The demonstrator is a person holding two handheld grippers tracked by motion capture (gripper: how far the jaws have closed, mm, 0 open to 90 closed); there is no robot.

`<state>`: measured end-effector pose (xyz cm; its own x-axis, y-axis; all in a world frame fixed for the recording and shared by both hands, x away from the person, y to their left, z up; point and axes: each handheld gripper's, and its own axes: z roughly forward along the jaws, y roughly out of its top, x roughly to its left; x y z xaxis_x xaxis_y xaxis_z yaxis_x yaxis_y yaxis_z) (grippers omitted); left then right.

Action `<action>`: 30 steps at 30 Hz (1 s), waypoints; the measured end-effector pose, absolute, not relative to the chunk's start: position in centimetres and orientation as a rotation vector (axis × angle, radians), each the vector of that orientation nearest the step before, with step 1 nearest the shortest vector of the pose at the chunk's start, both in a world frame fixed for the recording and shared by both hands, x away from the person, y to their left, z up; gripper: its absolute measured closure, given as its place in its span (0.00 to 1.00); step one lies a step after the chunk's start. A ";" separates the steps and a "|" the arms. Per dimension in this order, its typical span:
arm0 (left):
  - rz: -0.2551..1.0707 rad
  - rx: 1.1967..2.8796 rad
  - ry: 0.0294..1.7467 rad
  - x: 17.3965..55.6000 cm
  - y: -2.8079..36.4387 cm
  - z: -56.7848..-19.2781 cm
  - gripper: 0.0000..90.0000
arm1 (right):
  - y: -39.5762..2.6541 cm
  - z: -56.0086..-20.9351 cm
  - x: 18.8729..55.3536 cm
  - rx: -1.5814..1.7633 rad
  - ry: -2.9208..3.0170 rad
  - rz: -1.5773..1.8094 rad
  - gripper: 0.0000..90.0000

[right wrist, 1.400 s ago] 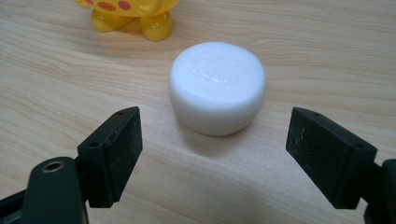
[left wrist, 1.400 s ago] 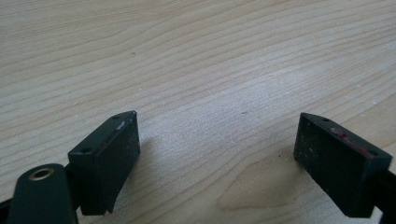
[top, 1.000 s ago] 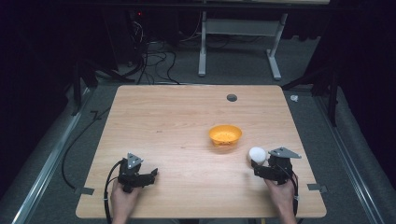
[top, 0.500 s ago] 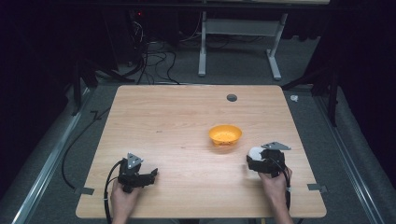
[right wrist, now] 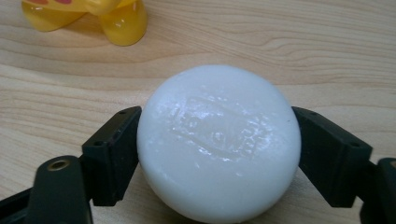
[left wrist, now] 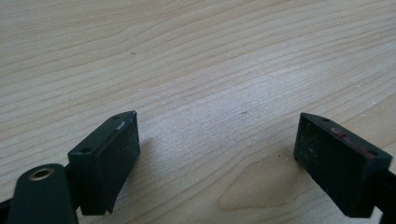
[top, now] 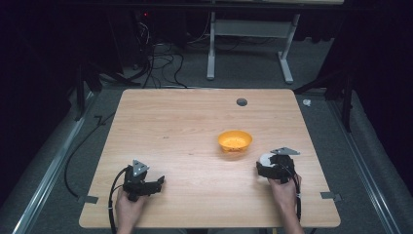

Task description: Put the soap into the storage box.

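A wooden counter point(top: 195, 146) is seen from above in a dark room, with a person's two hands entering from the near edge, each holding a pair of black tongs.

The right tongs point(top: 265, 163) are held low over the counter near its near right part. A white, rounded bar of soap point(right wrist: 219, 140) sits between their two jaws. In the right gripper view, both jaws are seen pressed against the soap's sides, one on each flank, so the soap is grasped. These jaws have just been closing, with the soap between them. Raised lettering is pressed into the soap's top face, but it cannot be read. In the high view the soap point(top: 266, 159) shows as a pale patch at the tip of the right tongs.

Just beyond the right tongs, slightly to their left, a small orange bowl point(top: 235, 140) stands on the counter, apart from the soap. Its yellow-orange foot point(right wrist: 119, 23) is seen at the top left of the right gripper view.

The left tongs point(top: 158, 183) are held low at the near left of the counter, well apart from the right tongs. In the left gripper view their jaws stand wide and released, with bare wood grain between them.
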<state>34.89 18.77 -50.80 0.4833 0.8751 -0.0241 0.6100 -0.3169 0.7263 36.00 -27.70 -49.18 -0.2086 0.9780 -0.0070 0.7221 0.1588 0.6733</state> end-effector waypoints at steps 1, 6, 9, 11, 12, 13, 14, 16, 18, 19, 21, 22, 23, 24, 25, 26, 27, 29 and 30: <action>0.497 2.046 1.222 34.9 18.8 -50.8 0.16 | -27.7 -49.2 36.1 1.612 2.002 0.761 0.26; 0.497 2.046 1.222 34.9 18.8 -50.8 0.16 | -27.6 -49.3 36.1 1.610 1.999 0.754 0.26; 0.497 2.046 1.222 34.9 18.8 -50.8 0.16 | -27.6 -49.3 36.1 1.610 1.997 0.759 0.26; 0.497 2.047 1.222 34.9 18.8 -50.8 0.16 | -27.6 -49.3 36.1 1.611 2.000 0.759 0.27; 0.497 2.046 1.222 34.9 18.8 -50.8 0.16 | -27.7 -49.3 36.1 1.613 1.999 0.761 0.27; 0.497 2.046 1.222 34.9 18.8 -50.8 0.16 | -27.7 -49.3 36.1 1.617 1.999 0.762 0.27; 0.497 2.046 1.222 34.9 18.8 -50.8 0.16 | -27.7 -49.3 36.1 1.620 1.997 0.765 0.27; 0.497 2.046 1.222 34.9 18.8 -50.8 0.16 | -27.7 -49.2 36.1 1.625 1.999 0.769 0.27; 0.497 2.046 1.222 34.9 18.8 -50.8 0.16 | -27.8 -49.2 36.1 1.627 1.999 0.773 0.27; 0.497 2.046 1.222 34.9 18.8 -50.8 0.16 | -27.8 -49.2 36.0 1.629 1.998 0.777 0.27; 0.497 2.046 1.222 34.9 18.8 -50.8 0.16 | -27.8 -49.0 35.9 1.625 1.995 0.787 0.27; 0.497 2.046 1.222 34.9 18.8 -50.8 0.16 | -27.9 -48.9 35.9 1.619 1.995 0.793 0.27; 0.497 2.046 1.222 34.9 18.8 -50.8 0.16 | -27.9 -48.8 35.8 1.620 1.990 0.801 0.27; 0.497 2.046 1.222 34.9 18.8 -50.8 0.16 | -27.9 -48.7 35.8 1.618 1.988 0.805 0.27; 0.497 2.046 1.222 34.9 18.8 -50.8 0.16 | -28.0 -48.6 35.7 1.614 1.988 0.810 0.27; 0.497 2.046 1.222 34.9 18.8 -50.8 0.16 | -28.0 -48.5 35.7 1.610 1.991 0.809 0.27; 0.497 2.046 1.222 34.9 18.8 -50.8 0.16 | -28.0 -48.4 35.7 1.609 1.991 0.809 0.27; 0.497 2.046 1.222 34.9 18.8 -50.8 0.16 | -28.0 -48.1 35.6 1.605 1.992 0.815 0.27; 0.497 2.046 1.222 34.9 18.8 -50.8 0.16 | -28.0 -48.1 35.6 1.605 1.992 0.815 0.27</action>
